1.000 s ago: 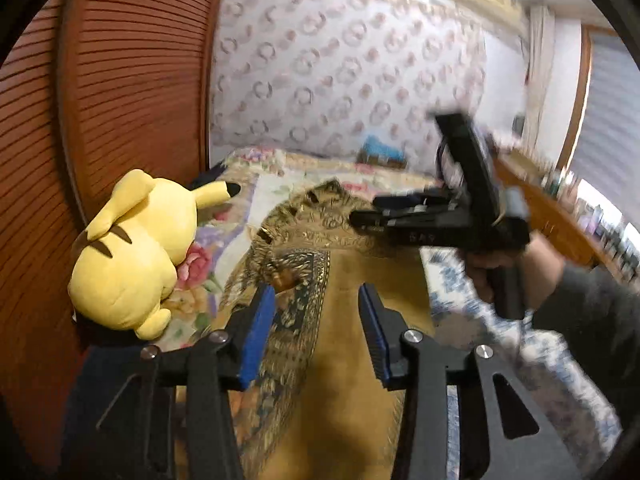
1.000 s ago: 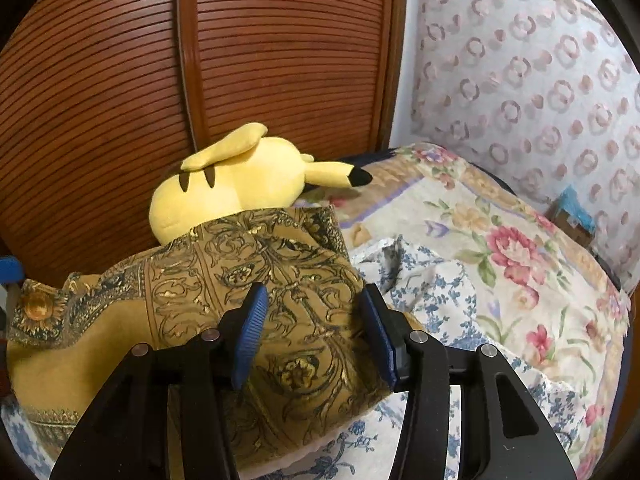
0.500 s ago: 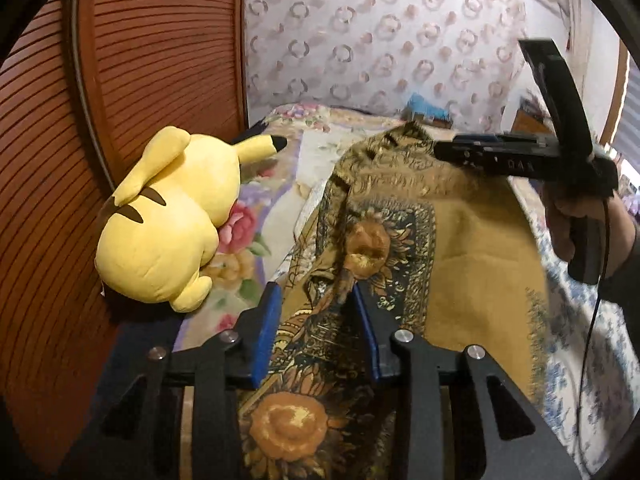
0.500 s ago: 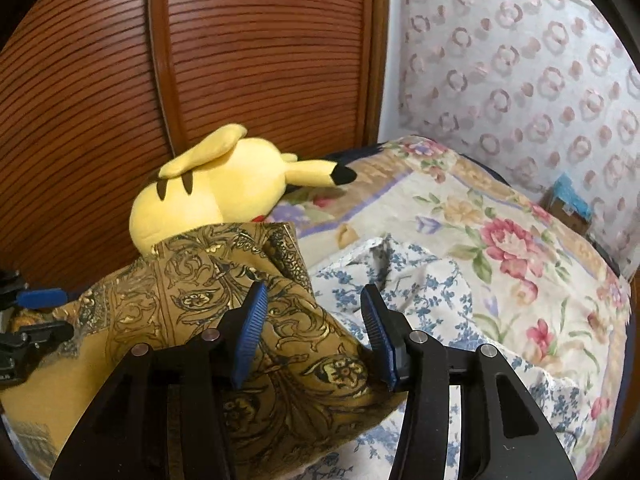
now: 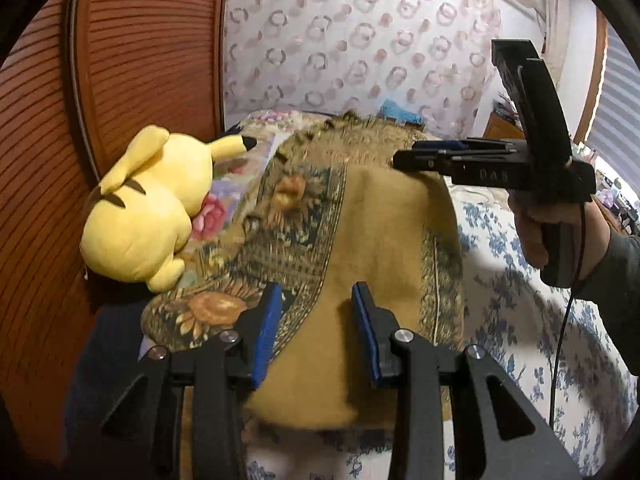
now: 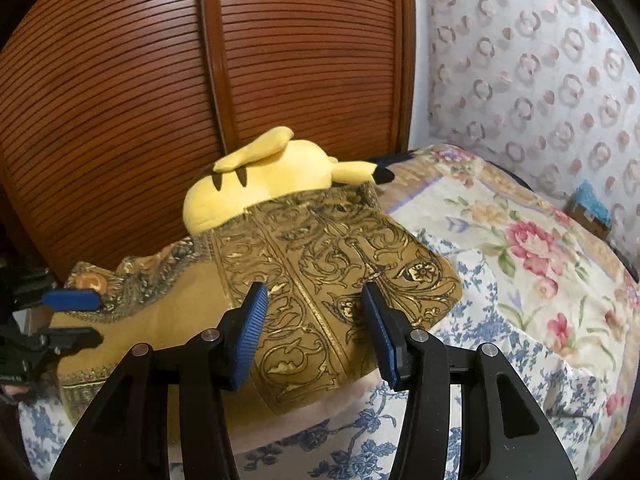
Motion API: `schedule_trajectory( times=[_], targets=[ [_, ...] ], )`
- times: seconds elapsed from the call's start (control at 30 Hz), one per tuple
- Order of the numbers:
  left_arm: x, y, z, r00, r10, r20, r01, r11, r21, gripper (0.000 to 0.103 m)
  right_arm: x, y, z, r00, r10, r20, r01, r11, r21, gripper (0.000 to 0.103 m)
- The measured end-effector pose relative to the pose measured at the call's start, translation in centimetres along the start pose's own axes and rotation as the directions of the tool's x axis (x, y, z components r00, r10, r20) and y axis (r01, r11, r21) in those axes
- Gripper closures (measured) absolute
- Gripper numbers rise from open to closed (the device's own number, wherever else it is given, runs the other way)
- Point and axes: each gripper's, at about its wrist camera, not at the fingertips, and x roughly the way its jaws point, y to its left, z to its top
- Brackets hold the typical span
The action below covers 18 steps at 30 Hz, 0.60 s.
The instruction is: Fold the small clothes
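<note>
My left gripper (image 5: 316, 326) hangs over the near end of the gold patterned cloth (image 5: 360, 248), its jaws just narrowed yet apart, pressing nothing. My right gripper (image 6: 314, 332) hovers agape above the same cloth's ornate far end, nothing pinched. The cloth lies spread across the blue-flowered sheet (image 6: 500, 364). Beyond it, a yellow plush toy (image 5: 148, 208) rests against the slatted wooden door (image 6: 280, 52).
</note>
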Motion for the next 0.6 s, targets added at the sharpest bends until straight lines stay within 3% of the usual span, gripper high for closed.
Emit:
schedule_trajectory(
  times=[0.13, 0.47, 0.6],
  targets=[
    [0.8, -0.2, -0.7, 1.000, 0.010, -0.013, -0.010, 1.000, 0.001, 0.068, 1.1, -0.1, -1.0, 0.999, -0.039, -0.016, 0.038, 0.999, -0.039, 0.054],
    [1.0, 0.0, -1.0, 1.000, 0.020, -0.009, -0.020, 1.000, 0.010, 0.068, 0.5, 0.2, -1.5, 0.998, -0.065, -0.022, 0.065, 0.998, -0.004, 0.053],
    [0.8, -0.2, -1.3, 1.000, 0.021, -0.007, -0.021, 1.000, 0.007, 0.068, -0.9, 1.7, -1.1, 1.000, -0.013, 0.011, 0.013, 1.000, 0.001, 0.053]
  ],
)
